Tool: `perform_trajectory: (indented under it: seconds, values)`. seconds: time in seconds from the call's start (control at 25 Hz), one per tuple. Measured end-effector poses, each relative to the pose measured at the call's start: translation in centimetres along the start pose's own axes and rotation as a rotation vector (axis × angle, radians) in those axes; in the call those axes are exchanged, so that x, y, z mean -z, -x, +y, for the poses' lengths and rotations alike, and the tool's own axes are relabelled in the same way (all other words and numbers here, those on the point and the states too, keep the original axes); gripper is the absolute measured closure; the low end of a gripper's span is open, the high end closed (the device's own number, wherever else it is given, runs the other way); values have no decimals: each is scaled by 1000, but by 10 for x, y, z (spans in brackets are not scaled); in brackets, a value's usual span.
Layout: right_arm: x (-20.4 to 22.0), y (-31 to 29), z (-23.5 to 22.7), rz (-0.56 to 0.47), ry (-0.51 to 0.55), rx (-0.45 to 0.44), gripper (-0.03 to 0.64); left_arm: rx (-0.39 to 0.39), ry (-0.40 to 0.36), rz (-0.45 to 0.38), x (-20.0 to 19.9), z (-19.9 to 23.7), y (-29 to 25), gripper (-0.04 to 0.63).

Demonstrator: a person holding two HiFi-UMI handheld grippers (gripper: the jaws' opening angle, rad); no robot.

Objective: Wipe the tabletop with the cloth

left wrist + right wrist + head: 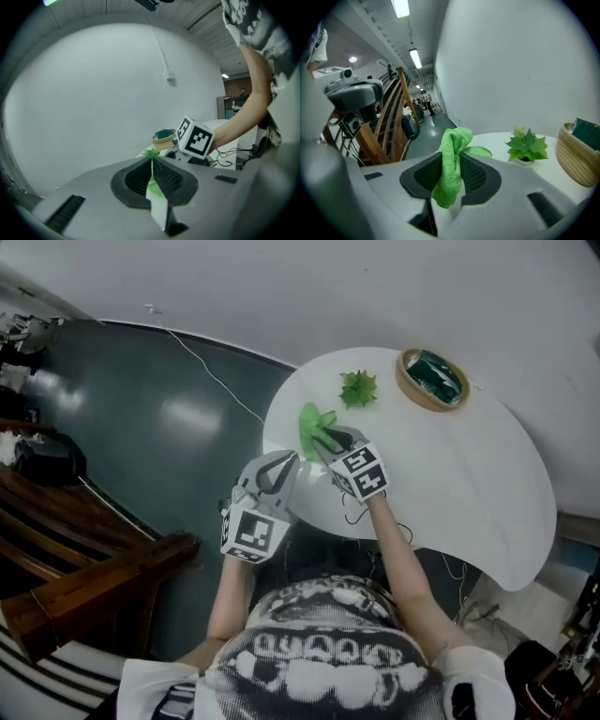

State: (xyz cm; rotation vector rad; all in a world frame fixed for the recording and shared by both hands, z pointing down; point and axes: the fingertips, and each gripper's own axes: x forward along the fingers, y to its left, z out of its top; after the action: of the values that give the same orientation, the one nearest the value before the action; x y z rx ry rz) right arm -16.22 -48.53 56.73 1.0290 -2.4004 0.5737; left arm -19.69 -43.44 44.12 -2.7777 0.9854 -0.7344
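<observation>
Nearest is the person's black-and-white printed shirt (319,662). The left tool (289,461) hangs closed and empty beside the round white counter (469,493). The right tool (325,442) clamps the bright green microfibre cloth (312,421), bunched ahead of its jaws. Wiping looks barely begun, with nearly all the counter left.

1. The person is wearing a short-sleeved shirt (328,662) whose front is showing a black-and-white print with a broad row of teeth. The sleeves (150,679) are showing white and ending above the elbows.
2. The left gripper (289,458) is showing a curved, pale grey shell and carrying a white cube (251,532) printed with black square markers.
3. The right gripper (323,440) is showing the same grey shell and carrying its own marker cube (364,472), also black on white.
4. Dark ribbed pads (168,177) are lining the jaws, sitting inside a rounded black surround on the smooth grey body.
</observation>
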Motion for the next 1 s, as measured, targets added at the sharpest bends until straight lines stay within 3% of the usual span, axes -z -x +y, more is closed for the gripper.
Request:
perform_trajectory:
  seconds: [0.2,0.4,0.76,1.0]
  values:
    - [16,-44,2,89,-21,-16,502,60,-5,5,11,12,-5,584]
    - [49,-37,-27,162,-59,56,502,134,-15,-16,10,9,-20,584]
    - [103,52,-107,214,-160,273,502,318,-100,-90,-23,-35,-56,584]
    - [139,128,-169,238,-169,392,502,354,-124,-138,-60,-70,-83,584]
